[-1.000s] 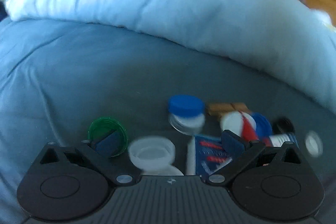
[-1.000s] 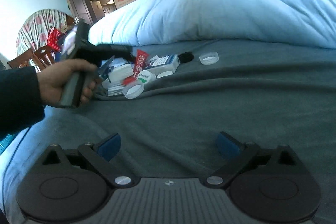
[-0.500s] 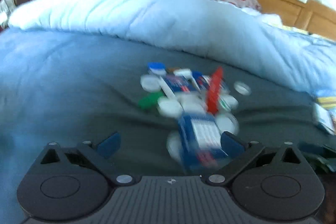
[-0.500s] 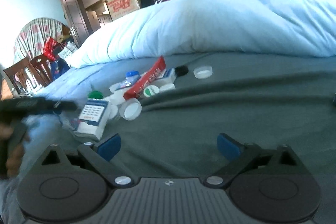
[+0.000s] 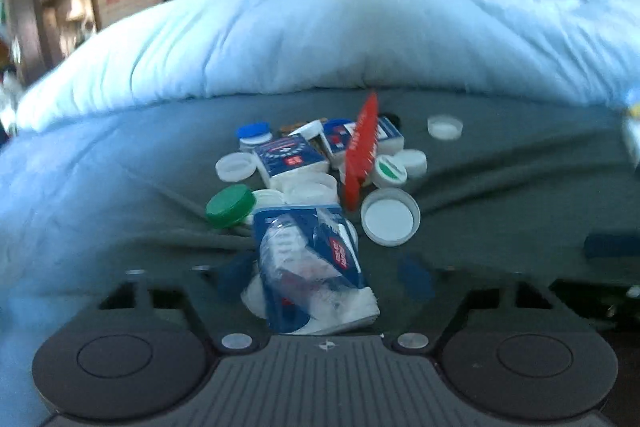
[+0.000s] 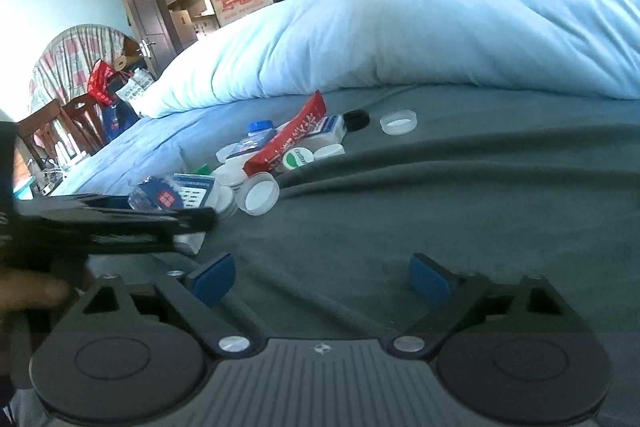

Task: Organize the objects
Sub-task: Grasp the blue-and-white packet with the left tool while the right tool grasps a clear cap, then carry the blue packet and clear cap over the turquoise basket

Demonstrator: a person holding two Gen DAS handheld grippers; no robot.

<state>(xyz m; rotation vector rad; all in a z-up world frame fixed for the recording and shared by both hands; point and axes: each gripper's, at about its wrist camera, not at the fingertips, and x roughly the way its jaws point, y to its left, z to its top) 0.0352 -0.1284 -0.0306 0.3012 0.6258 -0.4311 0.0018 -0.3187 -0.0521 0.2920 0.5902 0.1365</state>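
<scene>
Left wrist view: the left gripper (image 5: 324,273) has just been closing, a blue-and-white plastic-wrapped tissue packet (image 5: 312,267) between its jaws, long axis running away from the camera; whether the pads press it I cannot tell.

Right wrist view: the right gripper (image 6: 320,277) gapes empty over the grey bed sheet (image 6: 440,195), the packet well left.

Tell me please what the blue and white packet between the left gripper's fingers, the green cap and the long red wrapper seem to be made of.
Blue and white packet: apparently thin clear plastic film around something soft and white, perhaps tissues; it looks glossy and crinkled.
Green cap: likely hard moulded plastic with an even, slightly shiny surface.
Long red wrapper: probably printed plastic or foil film, flat and stiff-looking; blur leaves this open.
</scene>
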